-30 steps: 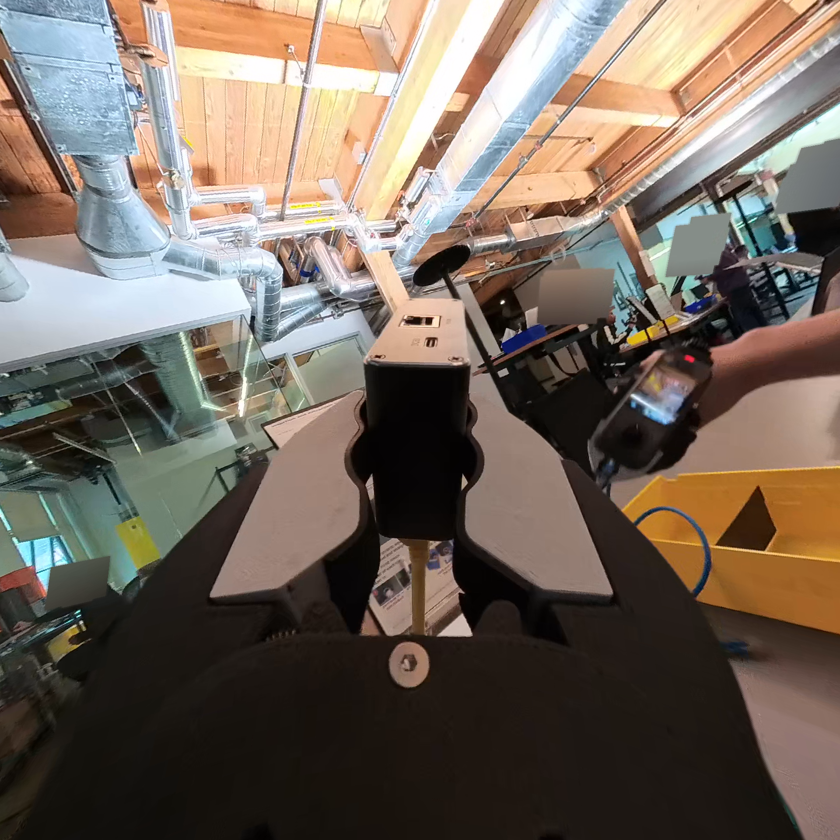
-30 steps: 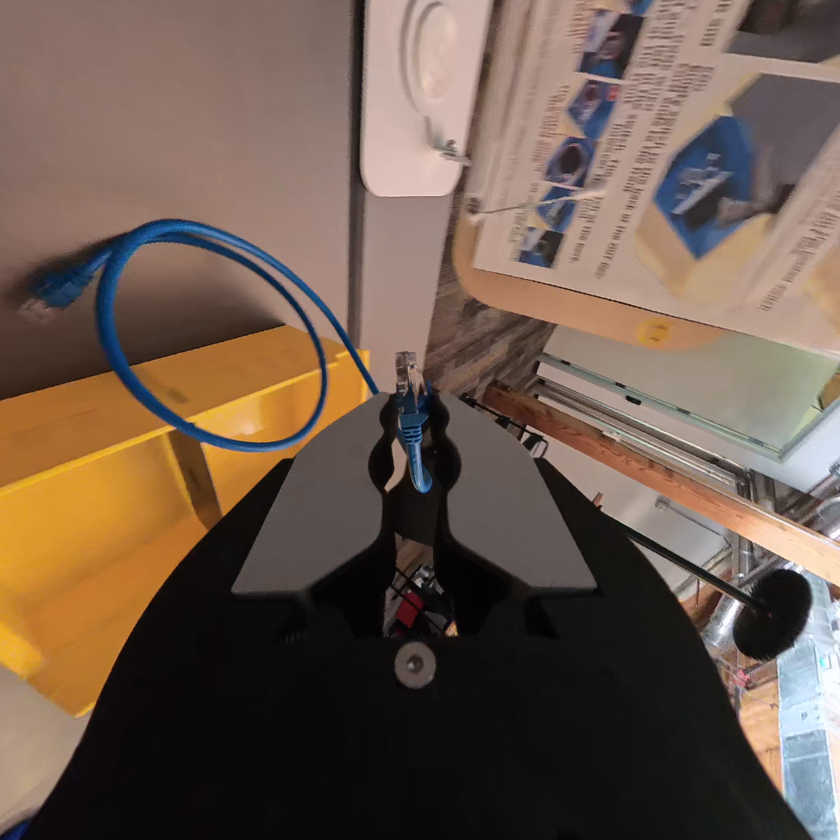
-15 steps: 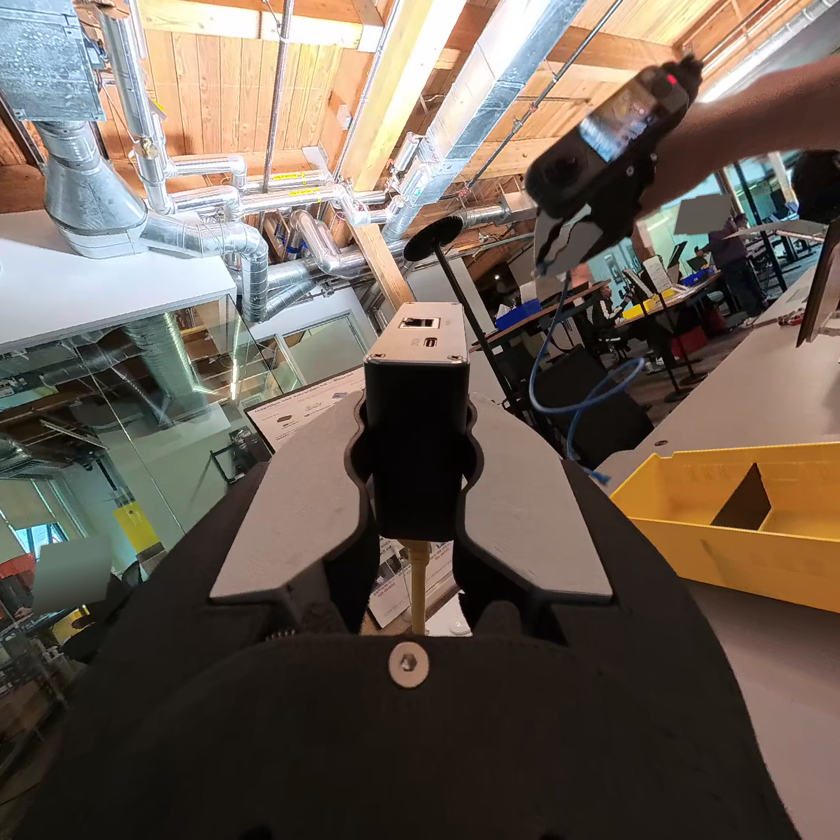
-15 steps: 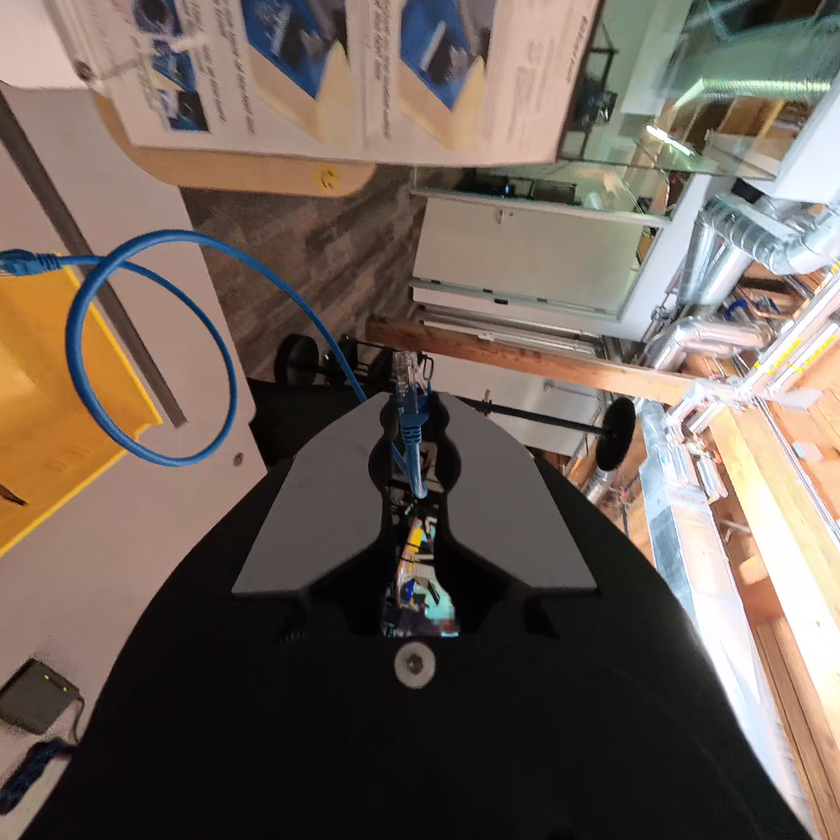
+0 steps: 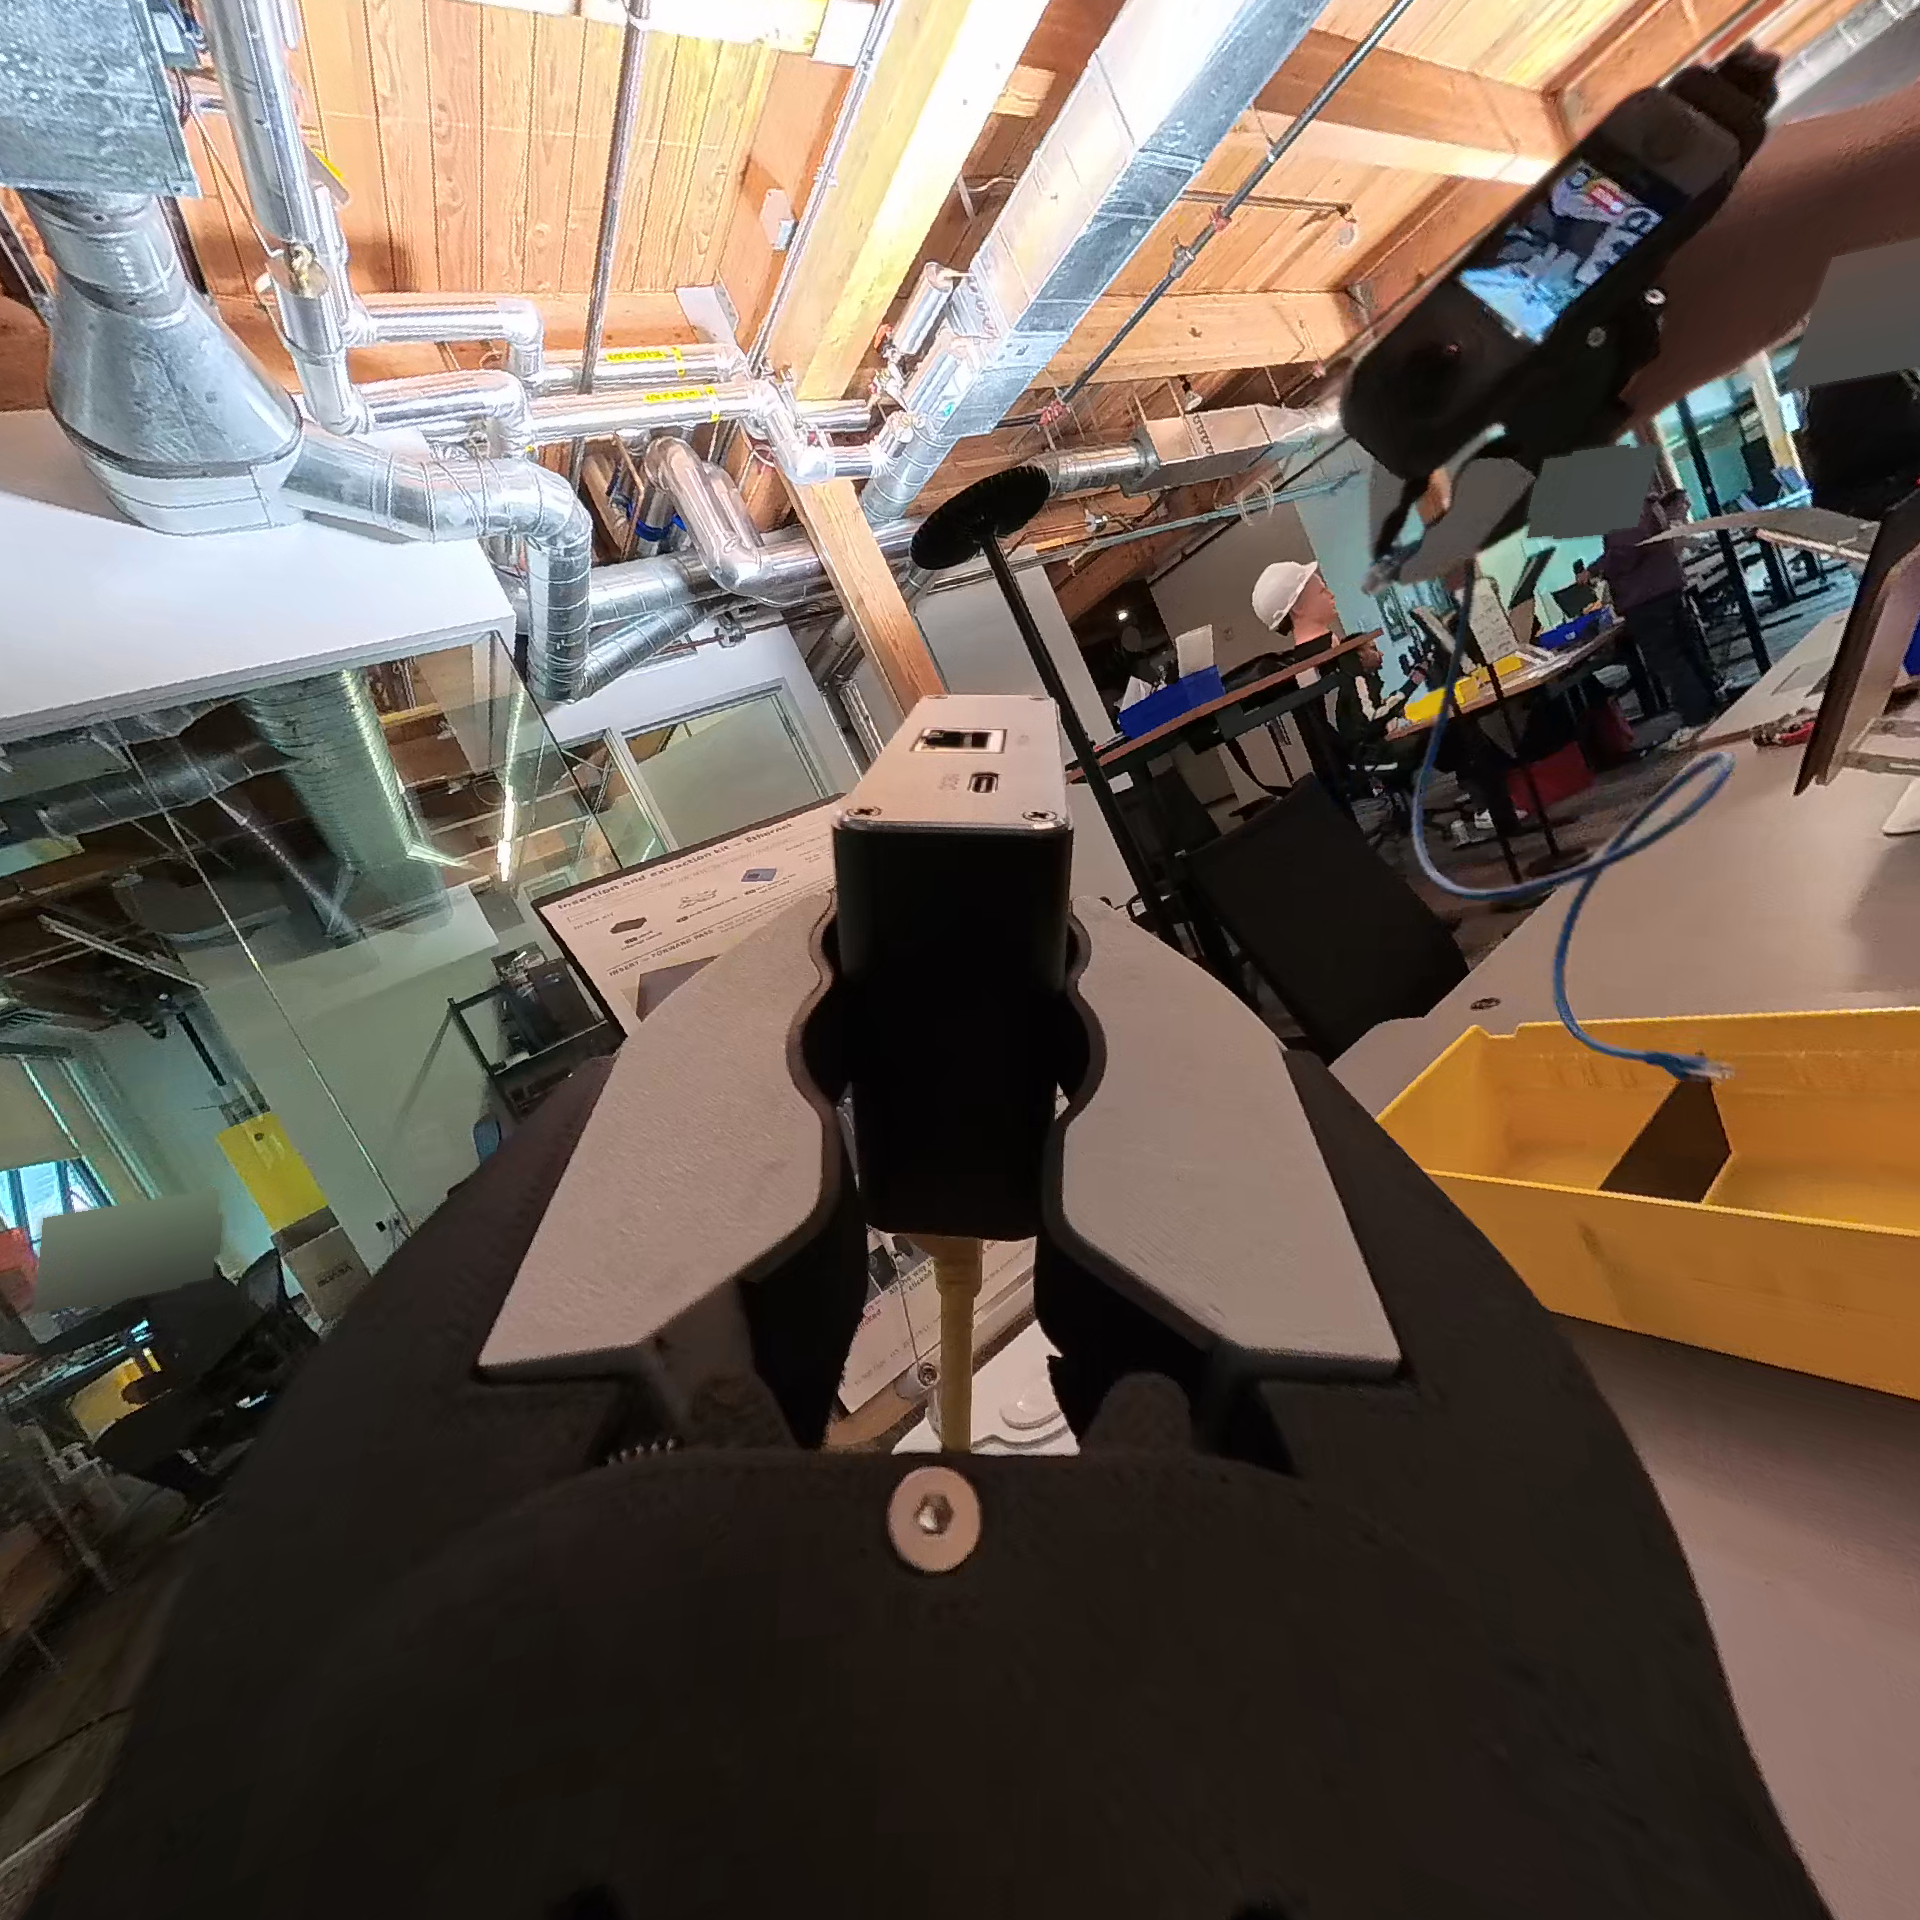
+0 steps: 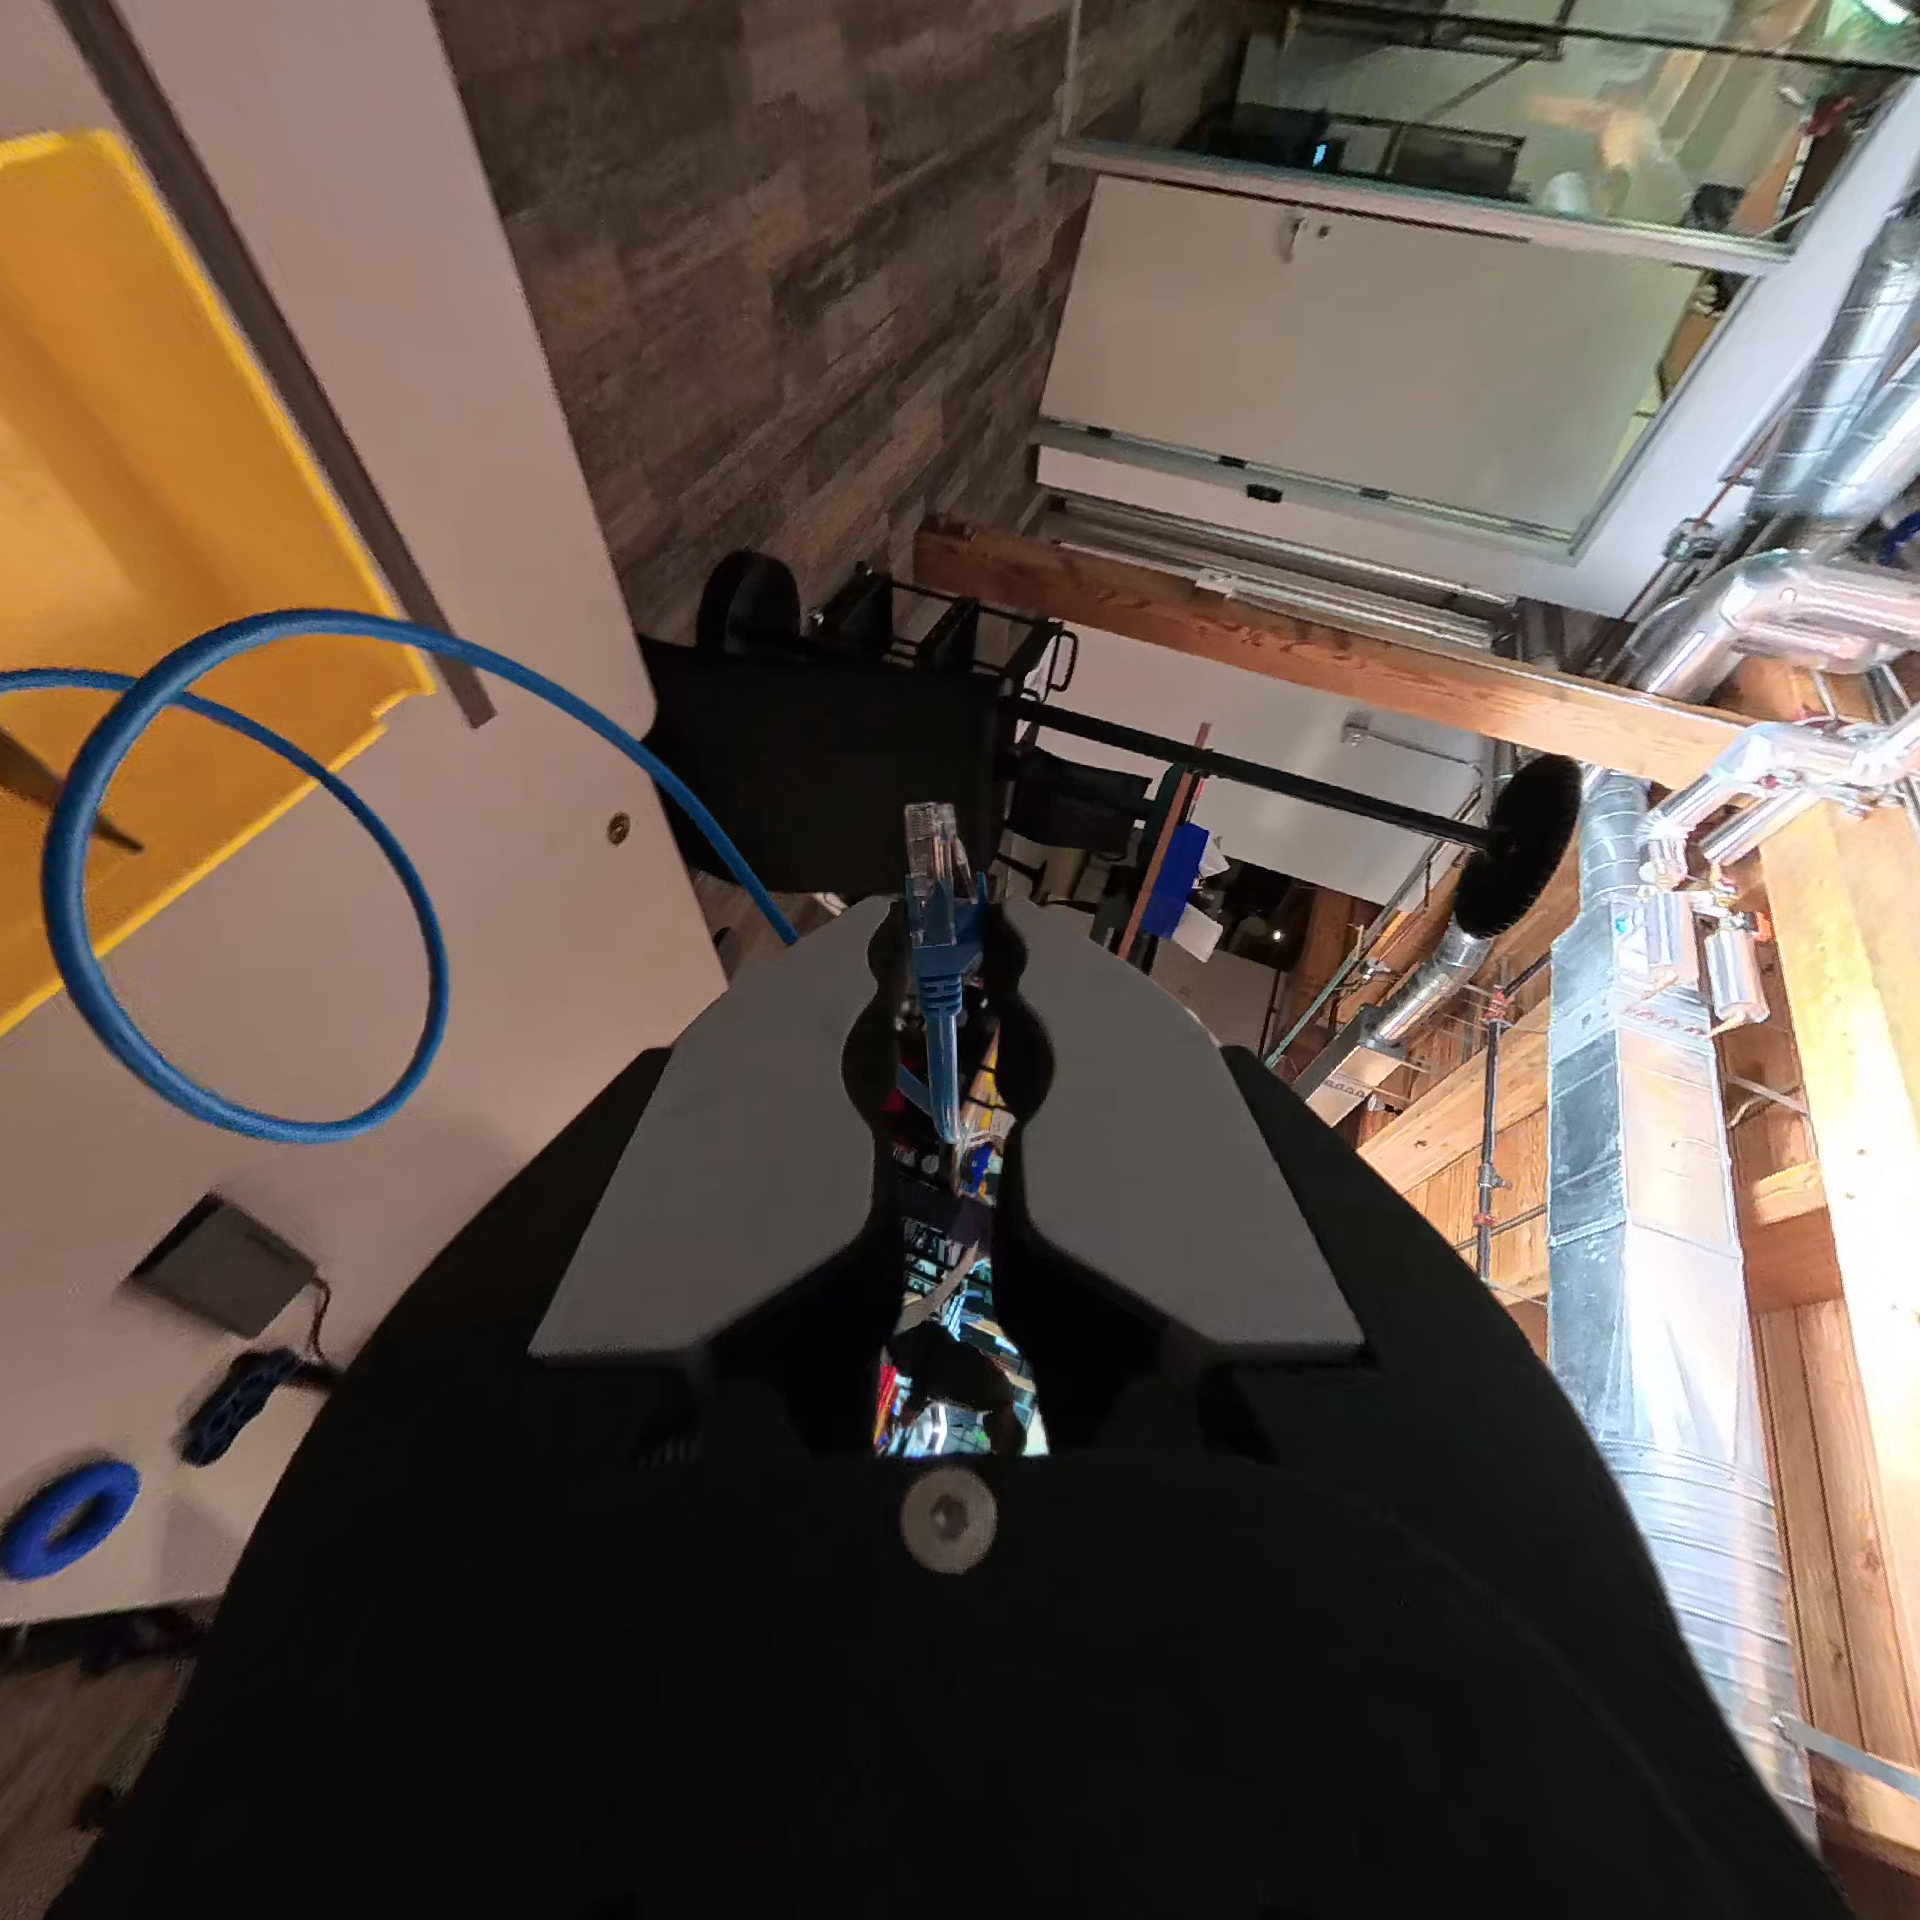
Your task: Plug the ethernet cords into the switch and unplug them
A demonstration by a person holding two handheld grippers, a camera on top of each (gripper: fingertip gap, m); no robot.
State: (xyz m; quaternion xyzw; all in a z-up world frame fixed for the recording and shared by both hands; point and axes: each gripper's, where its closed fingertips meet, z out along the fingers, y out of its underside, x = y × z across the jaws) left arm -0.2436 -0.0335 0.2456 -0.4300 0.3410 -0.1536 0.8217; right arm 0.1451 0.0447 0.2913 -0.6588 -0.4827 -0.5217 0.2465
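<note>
My left gripper is shut on a black box-shaped switch, held upright with its silver port face pointing up and away. A yellow cord is plugged into its near end. My right gripper is shut on the blue ethernet cord, just behind its clear plug, which sticks out past the fingertips. In the left wrist view the right gripper hangs high at the upper right, away from the switch, with the blue cord looping down, its free plug over the bin.
A yellow divided bin sits on the grey table at the right; it also shows in the right wrist view. A small dark box and a blue ring lie on the table. A printed board stands behind. Left tips to right tips: about 40 cm.
The right gripper has risen and swung with the blue cord, now high at the upper right of the left wrist view. The left gripper holds the switch nearly still.
</note>
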